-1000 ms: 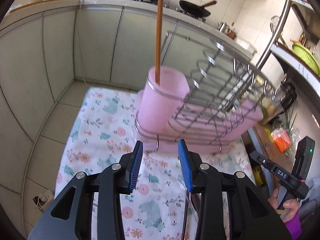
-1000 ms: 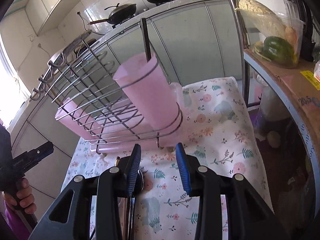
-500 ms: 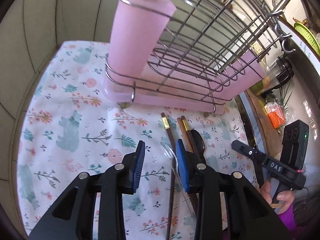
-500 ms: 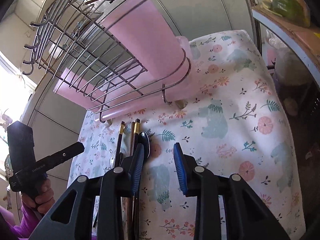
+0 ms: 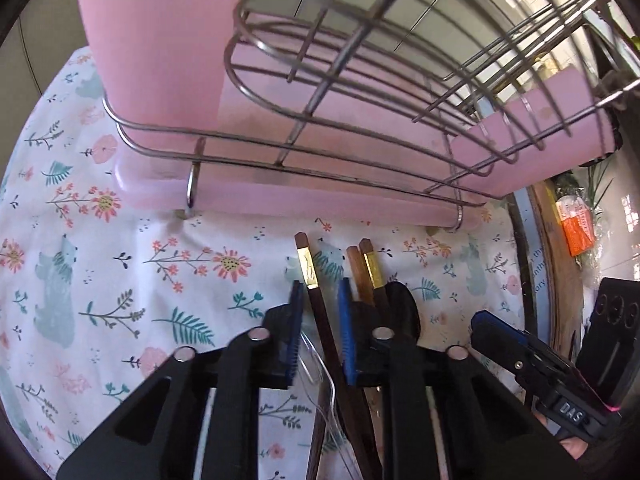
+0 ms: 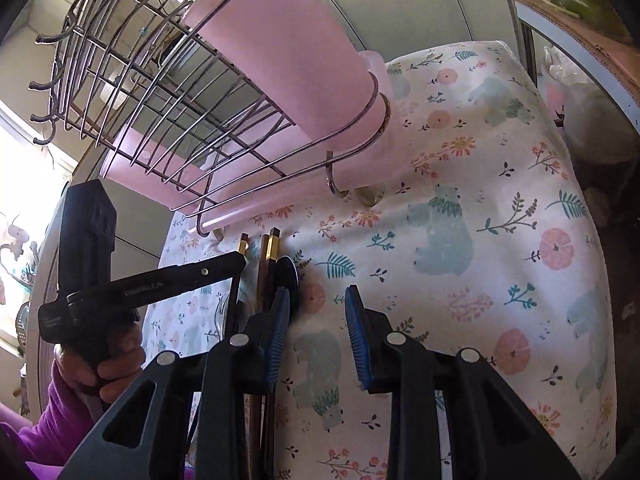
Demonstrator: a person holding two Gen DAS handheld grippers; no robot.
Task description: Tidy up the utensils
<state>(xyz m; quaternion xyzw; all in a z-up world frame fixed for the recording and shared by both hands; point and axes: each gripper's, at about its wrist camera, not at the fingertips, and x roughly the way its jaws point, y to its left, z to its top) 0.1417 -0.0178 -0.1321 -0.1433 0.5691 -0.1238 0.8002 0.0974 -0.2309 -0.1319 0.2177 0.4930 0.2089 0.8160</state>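
A wire rack [image 5: 360, 128] with a pink tray [image 5: 320, 196] under it stands on a flowered cloth [image 5: 120, 280]. At one end of the rack a tall pink cup [image 5: 160, 40] sits in a wire ring; what it holds cannot be seen from these angles. The rack's other slots look empty.

Just in front of the rack several chopsticks [image 5: 370, 268] and a dark spoon [image 5: 404, 308] lie side by side on the cloth, ends toward the tray. The left gripper [image 5: 320, 300] is closing its jaws around the chopstick [image 5: 308, 268] farthest from the spoon, which runs between the blue pads. The right gripper [image 6: 318, 312] stands apart, nothing between its jaws, just beside the spoon.

Only the right wrist view shows the hand [image 6: 108, 364] in a purple sleeve holding the left gripper, and the rack's row of hooks. Only the left wrist view shows an orange packet [image 5: 578, 232] off the cloth's far edge.
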